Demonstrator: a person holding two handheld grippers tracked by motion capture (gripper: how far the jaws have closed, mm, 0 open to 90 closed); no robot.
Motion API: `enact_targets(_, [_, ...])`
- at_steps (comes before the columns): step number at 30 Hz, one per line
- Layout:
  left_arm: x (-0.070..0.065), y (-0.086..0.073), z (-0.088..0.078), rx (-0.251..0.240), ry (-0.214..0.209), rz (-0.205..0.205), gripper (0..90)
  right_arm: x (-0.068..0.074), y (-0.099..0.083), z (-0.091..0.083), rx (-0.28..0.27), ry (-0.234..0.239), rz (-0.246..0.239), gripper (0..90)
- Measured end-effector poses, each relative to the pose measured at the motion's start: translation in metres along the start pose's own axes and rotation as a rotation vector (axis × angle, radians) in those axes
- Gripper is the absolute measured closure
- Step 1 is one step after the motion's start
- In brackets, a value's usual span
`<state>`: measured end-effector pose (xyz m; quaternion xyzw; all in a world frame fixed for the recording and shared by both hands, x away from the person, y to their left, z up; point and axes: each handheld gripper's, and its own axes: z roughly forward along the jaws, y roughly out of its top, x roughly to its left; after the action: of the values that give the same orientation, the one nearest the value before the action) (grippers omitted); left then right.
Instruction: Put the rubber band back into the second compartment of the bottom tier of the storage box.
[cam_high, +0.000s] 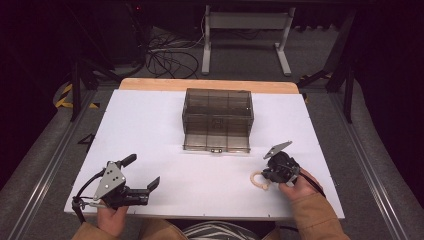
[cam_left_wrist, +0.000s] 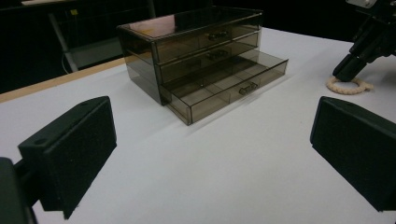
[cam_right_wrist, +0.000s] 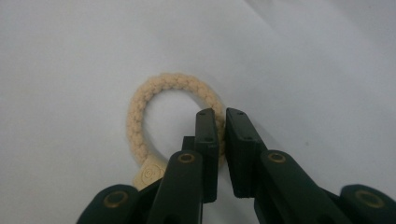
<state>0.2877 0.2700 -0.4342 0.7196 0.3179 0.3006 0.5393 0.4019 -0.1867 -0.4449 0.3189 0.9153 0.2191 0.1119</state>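
Dark room beyond the white table (cam_high: 150, 115): grey floor (cam_high: 240, 60), tangled cables (cam_high: 167, 57), perhaps a desk frame (cam_high: 245, 22).

A dim lab: white test table (cam_high: 150, 115), loose floor cables (cam_high: 167, 57), black curtains, a metal stand (cam_high: 245, 30).

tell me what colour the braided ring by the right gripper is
Cream-beige, a braided ring with a small matching rose charm; it shows best in the right gripper view.

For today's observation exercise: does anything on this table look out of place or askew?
Only mildly: the smoky transparent plastic drawer chest has its bottom drawer pulled out while the upper two sit closed. The beige braided ring lies flat. Nothing looks spilled or damaged.
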Motion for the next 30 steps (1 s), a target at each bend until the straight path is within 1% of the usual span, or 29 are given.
enact_targets(7, [0.0,0.0,0.0,-0.001,0.0,0.0,0.9,0.0,0.0,-0.001,-0.013,-0.002,-0.004,84.3])
enact_targets(12, [0.0,0.0,0.0,-0.001,0.001,-0.001,0.9,0.001,0.0,-0.006,-0.039,-0.009,-0.009,84.3])
enact_targets(16, [0.0,0.0,0.0,-0.002,0.001,0.0,0.9,0.001,-0.001,-0.012,-0.072,-0.018,-0.008,84.3])
enact_targets(18, [0.0,0.0,0.0,-0.003,0.001,0.0,0.9,0.001,-0.001,-0.015,-0.096,-0.022,-0.01,84.3])
enact_targets(19, [0.0,0.0,0.0,-0.003,0.001,-0.001,0.9,0.001,-0.001,-0.018,-0.119,-0.027,-0.011,84.3])
enact_targets(20, [0.0,0.0,0.0,-0.003,0.0,-0.001,0.9,0.001,-0.001,-0.018,-0.119,-0.027,-0.011,84.3])
enact_targets(21, [0.0,0.0,0.0,-0.003,0.001,-0.002,0.9,0.001,-0.001,-0.019,-0.129,-0.031,-0.011,84.3])
enact_targets(22, [0.0,0.0,0.0,-0.004,0.001,-0.002,0.9,0.001,-0.002,-0.022,-0.151,-0.04,-0.013,84.3])
enact_targets(23, [0.0,0.0,0.0,-0.004,0.001,-0.001,0.9,0.001,-0.002,-0.022,-0.151,-0.04,-0.013,84.3])
enact_targets(28, [0.0,0.0,0.0,-0.006,0.001,-0.002,0.9,0.003,-0.003,-0.029,-0.209,-0.057,-0.018,84.3])
enact_targets(30, [0.0,0.0,0.0,-0.006,0.002,-0.003,0.9,0.004,-0.003,-0.032,-0.228,-0.06,-0.026,84.3])
